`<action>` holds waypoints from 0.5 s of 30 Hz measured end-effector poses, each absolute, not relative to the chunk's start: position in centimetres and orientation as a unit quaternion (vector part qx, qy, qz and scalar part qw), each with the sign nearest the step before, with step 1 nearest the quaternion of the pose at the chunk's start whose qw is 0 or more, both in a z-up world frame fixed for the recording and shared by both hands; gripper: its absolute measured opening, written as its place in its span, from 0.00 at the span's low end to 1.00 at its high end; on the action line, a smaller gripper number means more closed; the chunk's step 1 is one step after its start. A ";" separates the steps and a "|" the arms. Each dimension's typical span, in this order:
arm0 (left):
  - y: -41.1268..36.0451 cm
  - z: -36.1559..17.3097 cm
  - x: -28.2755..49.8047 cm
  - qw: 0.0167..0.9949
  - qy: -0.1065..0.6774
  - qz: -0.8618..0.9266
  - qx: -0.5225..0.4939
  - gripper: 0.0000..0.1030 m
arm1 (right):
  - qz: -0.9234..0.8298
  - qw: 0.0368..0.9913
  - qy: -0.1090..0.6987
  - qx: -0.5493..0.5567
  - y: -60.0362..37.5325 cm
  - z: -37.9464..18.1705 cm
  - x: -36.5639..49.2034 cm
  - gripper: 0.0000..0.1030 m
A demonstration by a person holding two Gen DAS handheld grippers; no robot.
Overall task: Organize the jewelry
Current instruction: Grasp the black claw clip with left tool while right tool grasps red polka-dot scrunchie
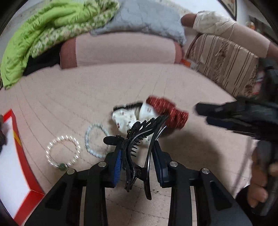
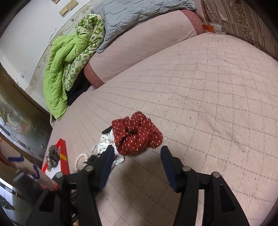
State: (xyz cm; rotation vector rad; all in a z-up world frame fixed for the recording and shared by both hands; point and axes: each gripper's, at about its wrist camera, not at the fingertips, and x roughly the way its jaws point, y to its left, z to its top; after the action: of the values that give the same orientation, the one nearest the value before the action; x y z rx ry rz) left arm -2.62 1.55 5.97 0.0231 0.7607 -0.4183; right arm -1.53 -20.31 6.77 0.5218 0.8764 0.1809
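Note:
My left gripper (image 1: 137, 153) is shut on a black hair claw clip (image 1: 139, 147) and holds it above the pink quilted bed (image 1: 69, 97). Behind it lie a red dotted scrunchie (image 1: 167, 112), a white dotted scrunchie (image 1: 126, 118), a pale blue bead bracelet (image 1: 95, 139) and a white pearl bracelet (image 1: 63, 153). My right gripper (image 2: 137, 153) is open and empty, just in front of the red scrunchie (image 2: 137, 133). The white scrunchie (image 2: 106, 144) and the pearl bracelet (image 2: 80, 160) lie to its left. The right gripper also shows at the right of the left wrist view (image 1: 243, 116).
A red-rimmed white box (image 1: 15, 156) stands at the left; it also shows in the right wrist view (image 2: 62, 154) with a dark scrunchie (image 2: 53, 156) in it. A green quilt (image 1: 43, 29), a grey blanket (image 1: 144, 15) and a striped cushion (image 1: 222, 62) bound the bed's far side.

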 end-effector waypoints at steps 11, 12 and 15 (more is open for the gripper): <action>4.3 9.1 -3.0 0.929 0.320 -0.187 -0.010 0.31 | 0.079 0.864 0.448 0.215 -18.4 5.3 3.0 0.68; 4.3 9.2 -2.9 0.929 0.319 -0.186 -0.010 0.31 | 0.078 0.859 0.456 0.218 -18.2 4.8 3.6 0.68; 4.7 9.2 -3.0 0.931 0.317 -0.183 -0.012 0.31 | 0.088 0.851 0.467 0.224 -17.8 4.0 4.3 0.53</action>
State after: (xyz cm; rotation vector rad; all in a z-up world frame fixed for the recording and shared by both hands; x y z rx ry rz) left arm -2.98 4.65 9.18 -0.0241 0.6482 -0.3754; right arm 4.32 -17.83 4.03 0.4712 0.9829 0.1843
